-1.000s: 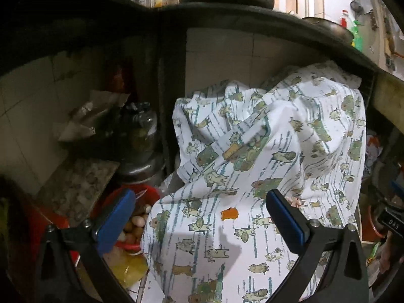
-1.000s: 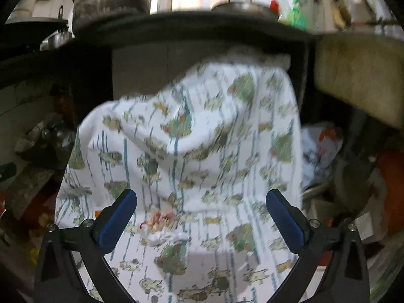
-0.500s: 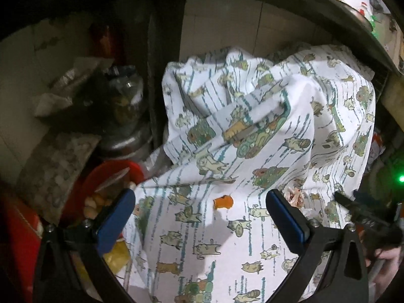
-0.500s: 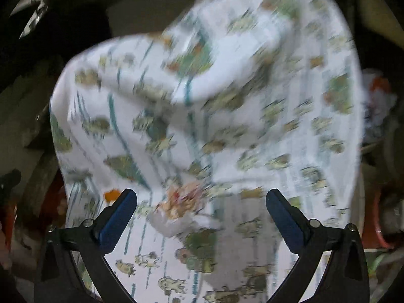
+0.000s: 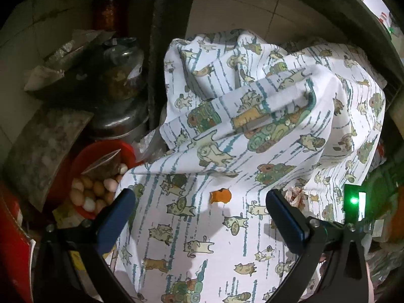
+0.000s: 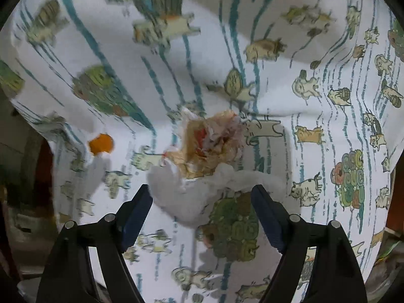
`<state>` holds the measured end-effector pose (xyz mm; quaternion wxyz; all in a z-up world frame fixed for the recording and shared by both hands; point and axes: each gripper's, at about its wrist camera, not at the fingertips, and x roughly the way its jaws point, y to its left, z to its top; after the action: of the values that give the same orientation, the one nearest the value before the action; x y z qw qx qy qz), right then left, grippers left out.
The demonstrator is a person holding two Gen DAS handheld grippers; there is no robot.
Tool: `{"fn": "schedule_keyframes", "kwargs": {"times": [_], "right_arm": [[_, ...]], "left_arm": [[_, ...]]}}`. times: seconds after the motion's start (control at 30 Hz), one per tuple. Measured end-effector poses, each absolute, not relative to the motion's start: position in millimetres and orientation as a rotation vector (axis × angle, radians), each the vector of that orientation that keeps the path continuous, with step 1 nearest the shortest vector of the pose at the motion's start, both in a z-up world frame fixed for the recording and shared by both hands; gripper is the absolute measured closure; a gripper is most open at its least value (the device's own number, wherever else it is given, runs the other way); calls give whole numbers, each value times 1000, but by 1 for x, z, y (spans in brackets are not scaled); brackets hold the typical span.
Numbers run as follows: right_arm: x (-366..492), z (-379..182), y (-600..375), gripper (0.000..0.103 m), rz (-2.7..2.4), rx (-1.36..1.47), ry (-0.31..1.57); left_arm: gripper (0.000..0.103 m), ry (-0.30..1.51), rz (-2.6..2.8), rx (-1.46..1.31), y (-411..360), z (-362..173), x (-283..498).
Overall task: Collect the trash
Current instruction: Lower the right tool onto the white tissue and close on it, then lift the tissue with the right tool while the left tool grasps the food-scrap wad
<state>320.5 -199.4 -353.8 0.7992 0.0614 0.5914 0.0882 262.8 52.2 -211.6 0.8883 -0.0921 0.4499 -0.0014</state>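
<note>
The right gripper [image 6: 202,202] points steeply down at the crumpled tissue [image 6: 209,156]. Its 2 blue fingers [image 6: 135,214] stand apart and have just been closing; the white near end of the tissue lies between the tips, but the pads do not press on it and nothing is held. This view is blurred toward the top and left, so the edge of the tissue is hard to trace, and its underside is hidden. The tissue seems longer than wide, with its long axis running from just in front of the fingertips away from the gripper; the near end is plain white, the far end is stained orange, red and yellow and opens upward. Beyond the left finger, apart from the tissue, lies 1 small orange scrap [image 6: 100,144]. Both rest on a white cloth printed with cats [image 6: 315,106].

The left gripper [image 5: 199,212] is wide open and empty above the same cloth [image 5: 227,240]. The orange scrap [image 5: 221,196] lies just ahead, between its fingers. The tissue [image 5: 294,194] is half hidden behind the right finger. Farther to the left, a red bowl [image 5: 85,156] holds eggs [image 5: 91,192], partly cut off by the cloth.
</note>
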Motion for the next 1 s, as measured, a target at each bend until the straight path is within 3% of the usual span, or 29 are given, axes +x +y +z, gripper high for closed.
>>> {"fn": "schedule_keyframes", "kwargs": {"times": [0.03,0.07,0.13,0.17,0.27,0.7,0.73,0.8,0.9,1.0], "right_arm": [[322,-359,-200,46,192,147,1284],[322,-362,-200,53,201,169,1292],[320,-365,-202,83,219,221,1286],[318,-364,-203,89,217,220,1282],[308,-353,-199,94,231,143,1269],[261,-315,-286,94,110,129,1256],[261,-313,-296,94,94,147,1253],[261,-311,-322,94,59,192,1250],[261,-312,-338,94,43,210,1255],[262,-307,-346,94,54,219,1242]], "left_arm": [[0,937,-6,-187,50,-212,263],[0,938,-8,-181,48,-213,263],[0,941,-13,-173,44,-214,263],[0,942,-14,-171,43,-215,262],[0,947,-22,-169,39,-216,263],[1,1011,-158,-204,-34,-230,283],[2,1023,-176,-197,-46,-235,285],[20,1057,-217,-196,-68,-247,288],[33,1119,-294,-236,-95,-266,294],[39,1145,-292,-217,-116,-281,300]]}}
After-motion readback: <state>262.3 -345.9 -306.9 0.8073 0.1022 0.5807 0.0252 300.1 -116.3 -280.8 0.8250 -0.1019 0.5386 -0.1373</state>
